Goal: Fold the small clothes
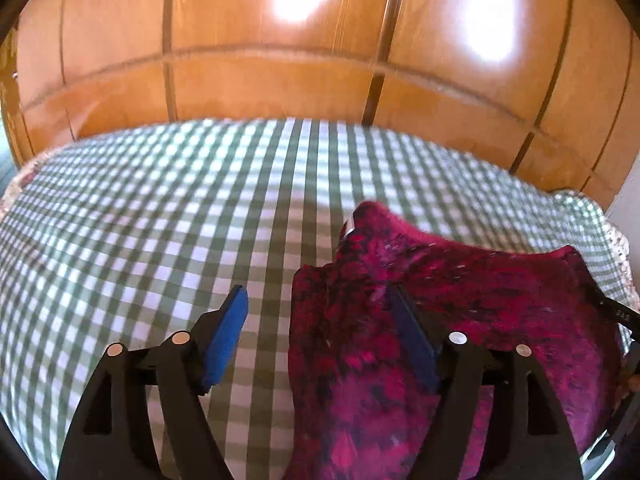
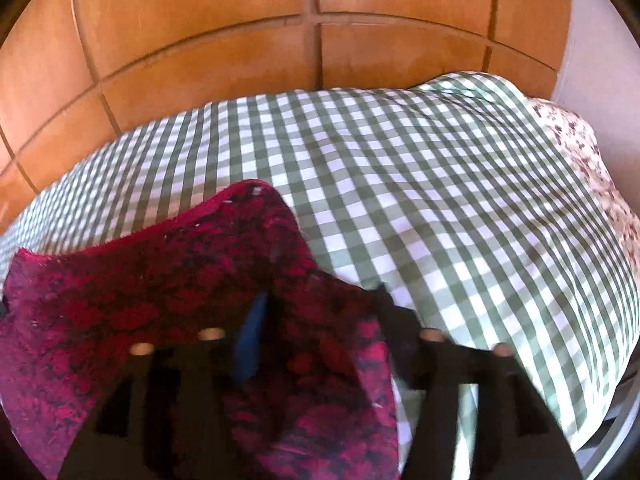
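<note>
A small crimson-and-black patterned garment (image 1: 460, 300) lies on the green-and-white checked bedspread (image 1: 160, 220). My left gripper (image 1: 320, 300) is open; its blue-padded left finger (image 1: 226, 336) is over the bare bedspread and its right finger (image 1: 412, 336) rests on the garment's left part. In the right wrist view the same garment (image 2: 140, 280) spreads low and left. My right gripper (image 2: 320, 304) is open above it, with the garment's right edge between the fingers; the view is blurred.
Orange wooden wardrobe doors (image 1: 280, 80) stand behind the bed. A floral fabric edge (image 2: 592, 168) shows at the bed's right side, beside a pale wall (image 2: 588, 52). The other gripper's black body (image 1: 624, 316) shows at the right edge.
</note>
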{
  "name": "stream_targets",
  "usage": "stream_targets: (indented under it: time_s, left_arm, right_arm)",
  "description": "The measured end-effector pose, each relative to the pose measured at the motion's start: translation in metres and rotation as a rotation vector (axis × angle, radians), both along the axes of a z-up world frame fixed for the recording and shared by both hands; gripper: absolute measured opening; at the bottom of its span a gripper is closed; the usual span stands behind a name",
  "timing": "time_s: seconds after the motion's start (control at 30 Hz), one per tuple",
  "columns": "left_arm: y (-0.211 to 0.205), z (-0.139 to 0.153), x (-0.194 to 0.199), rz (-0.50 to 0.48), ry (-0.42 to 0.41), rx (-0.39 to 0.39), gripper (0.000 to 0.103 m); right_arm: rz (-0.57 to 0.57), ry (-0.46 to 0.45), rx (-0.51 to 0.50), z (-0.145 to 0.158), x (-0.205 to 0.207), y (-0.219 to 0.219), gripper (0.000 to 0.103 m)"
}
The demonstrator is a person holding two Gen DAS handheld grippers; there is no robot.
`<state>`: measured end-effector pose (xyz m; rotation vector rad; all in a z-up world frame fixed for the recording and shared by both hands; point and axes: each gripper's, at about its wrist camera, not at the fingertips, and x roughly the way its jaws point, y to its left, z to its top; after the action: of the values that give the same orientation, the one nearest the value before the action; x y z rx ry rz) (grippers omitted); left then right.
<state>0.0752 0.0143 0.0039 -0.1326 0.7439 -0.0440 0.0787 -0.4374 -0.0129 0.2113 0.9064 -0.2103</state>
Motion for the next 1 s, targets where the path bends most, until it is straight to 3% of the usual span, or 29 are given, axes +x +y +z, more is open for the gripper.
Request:
stream_targets:
  time_s: [0.1, 0.23, 0.47, 0.6, 0.73, 0.87, 1.0]
  left_arm:
    - [-0.004, 0.013, -0.021, -0.016, -0.056, -0.021, 0.074]
    - [-0.021, 0.027, -0.050, -0.146, -0.105, -0.062, 0.074]
    - [-0.068, 0.021, -0.072, -0.395, -0.043, -0.157, 0.069]
    - [-0.094, 0.005, -0.065, -0.448, 0.033, -0.133, 0.063]
    - [-0.109, -0.018, -0.053, -0.431, 0.104, -0.093, 0.063]
    - [-0.114, -0.022, -0.050, -0.426, 0.103, -0.061, 0.063]
    - [-0.115, -0.022, -0.049, -0.424, 0.107, -0.053, 0.063]
  right_arm:
    - [0.012, -0.011, 0.092, 0.003, -0.017, -0.011, 0.084]
    - [0.030, 0.007, 0.245, -0.004, -0.045, -0.029, 0.093]
    - [0.051, 0.042, 0.542, -0.036, -0.098, -0.047, 0.096]
    - [0.110, 0.025, 0.575, -0.040, -0.112, -0.035, 0.097]
    - [0.131, 0.022, 0.533, -0.038, -0.111, -0.023, 0.095]
    - [0.165, 0.036, 0.514, -0.036, -0.108, -0.014, 0.080]
    - [0.171, 0.046, 0.556, -0.035, -0.106, -0.013, 0.066]
